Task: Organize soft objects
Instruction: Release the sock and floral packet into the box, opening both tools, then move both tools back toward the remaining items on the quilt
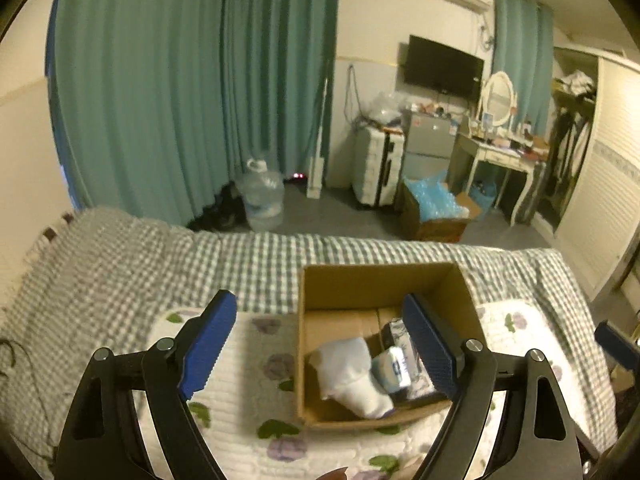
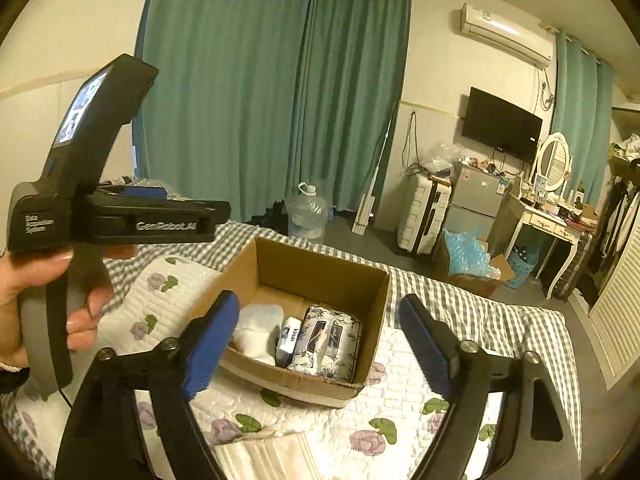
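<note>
Two tools hang above the bed, both with jaws spread wide and nothing between the blue pads. The left tool [image 1: 318,346] holds nothing and touches nothing; below and just ahead of it, toward its right finger, sits the cardboard box [image 1: 320,312] on the floral quilt [image 1: 248,380]. The right tool [image 2: 320,344] is likewise wide and empty, with the same box straight ahead beneath its fingers. Inside the box, from the right tool's view, a white soft bundle [image 2: 258,330] lies at the left, a small tissue pack [image 2: 290,340] next to it, and a flower-printed tissue packet [image 2: 330,338] at the right, the three close together. Nearer than the box, just under the right tool, lies a striped folded cloth [image 2: 264,456] on the quilt. To the right tool's left, a hand [image 2: 40,304] grips the left tool's handle.
</note>
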